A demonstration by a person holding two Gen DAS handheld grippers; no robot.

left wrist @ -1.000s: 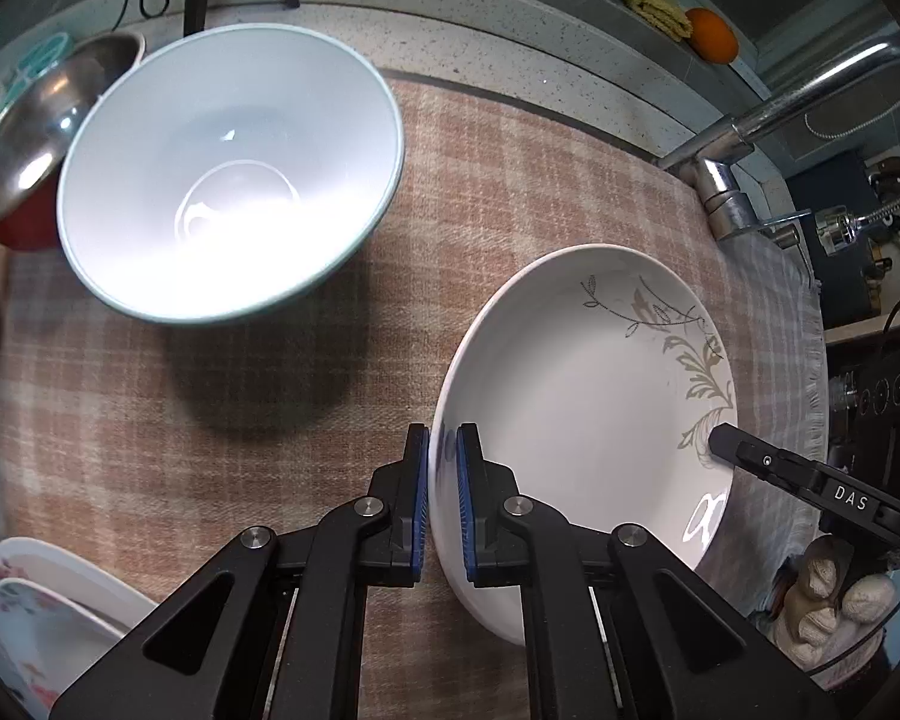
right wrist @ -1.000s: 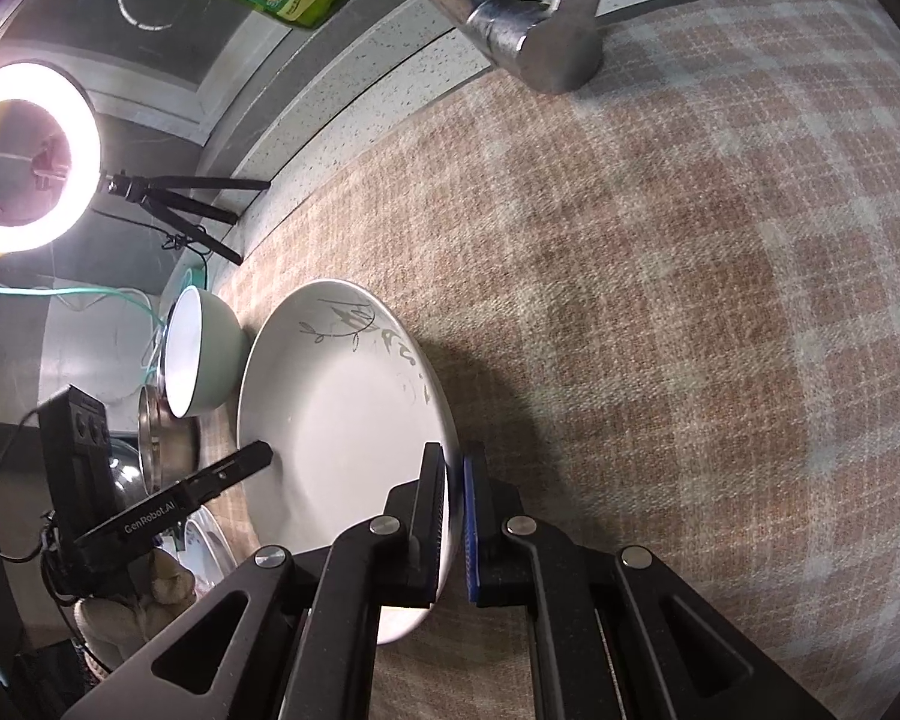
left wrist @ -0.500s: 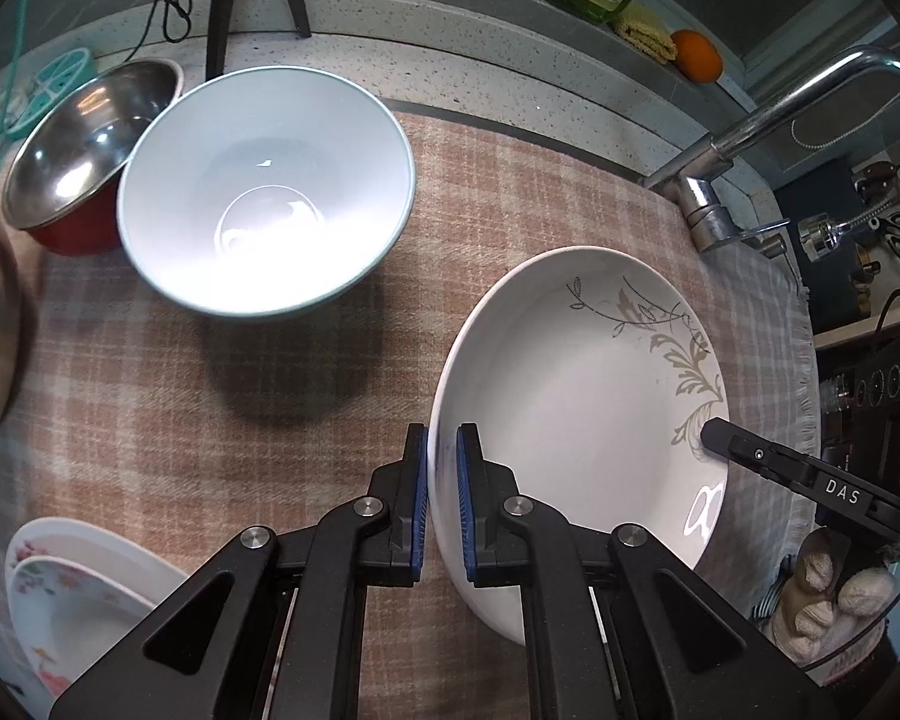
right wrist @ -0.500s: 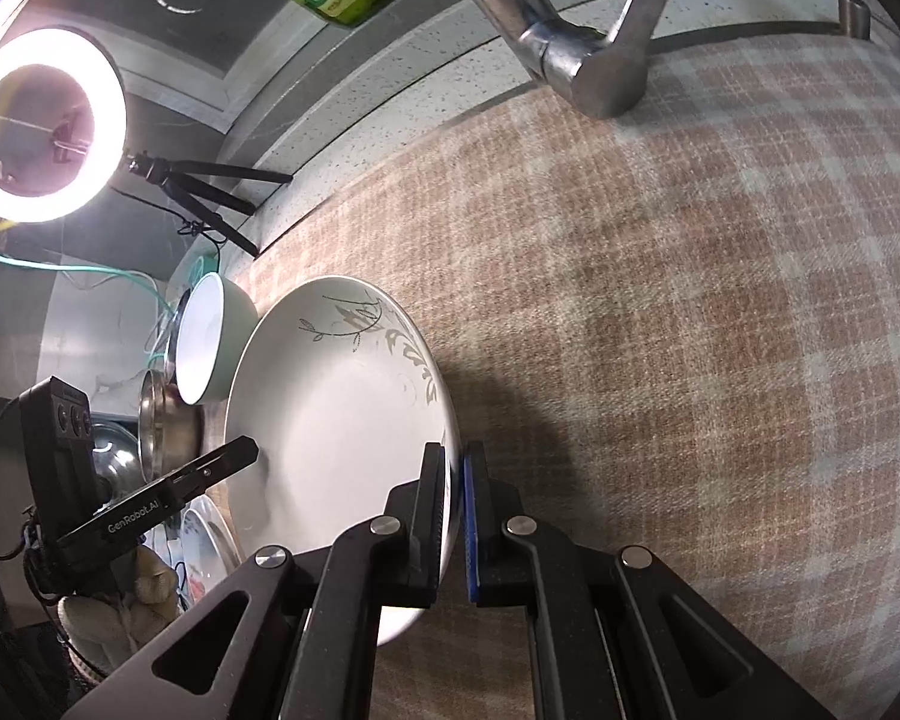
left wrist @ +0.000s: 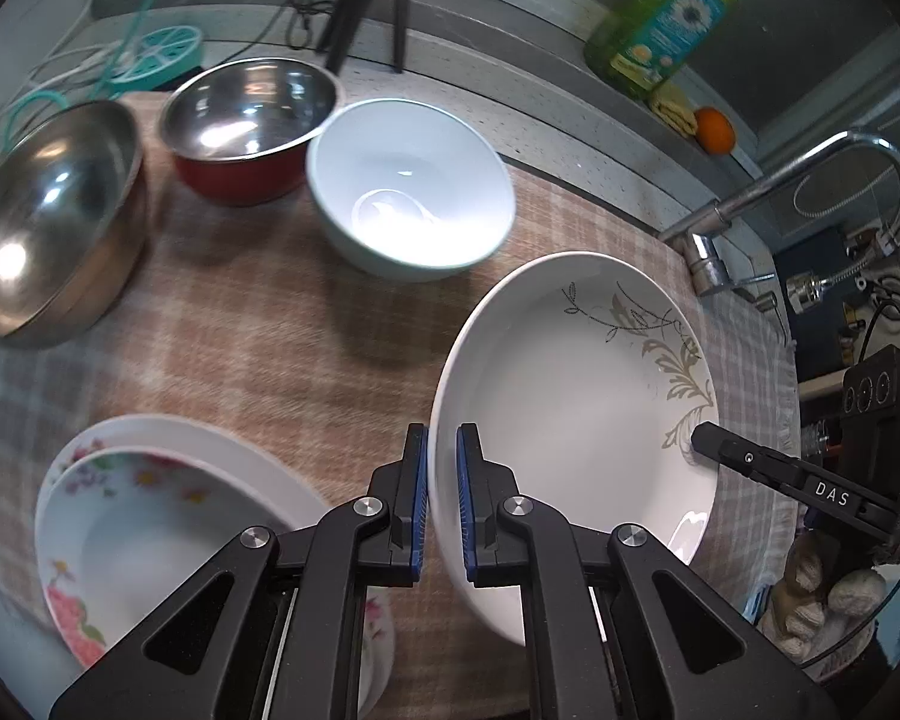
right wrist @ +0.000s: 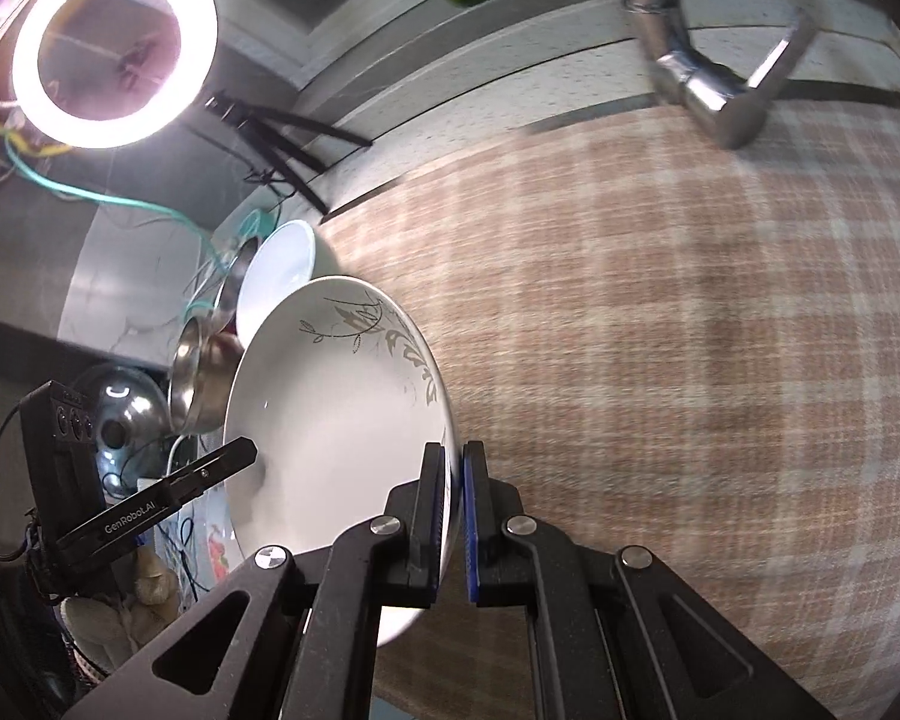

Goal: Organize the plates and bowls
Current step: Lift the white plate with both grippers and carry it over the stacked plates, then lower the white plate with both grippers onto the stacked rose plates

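A white plate with a grey leaf pattern (left wrist: 570,396) (right wrist: 330,420) hangs above the checked cloth, held from both sides. My left gripper (left wrist: 441,468) is shut on its left rim, and my right gripper (right wrist: 455,480) is shut on its right rim. The right gripper's finger (left wrist: 750,459) shows at the plate's far edge in the left wrist view, and the left gripper's finger (right wrist: 210,468) shows likewise in the right wrist view. A white bowl (left wrist: 411,186) stands behind. Two flowered plates (left wrist: 150,516) lie stacked at lower left.
A red-sided steel bowl (left wrist: 246,120) and a large steel bowl (left wrist: 48,222) stand at the left on the cloth (left wrist: 282,348). A tap (left wrist: 780,192) (right wrist: 714,84), a green soap bottle (left wrist: 660,24) and an orange (left wrist: 714,129) line the back. A ring light (right wrist: 114,42) glows at upper left.
Both grippers have lifted the leaf plate higher off the cloth and drawn back. More of the steel bowls and the flowered plates has come into the left wrist view.
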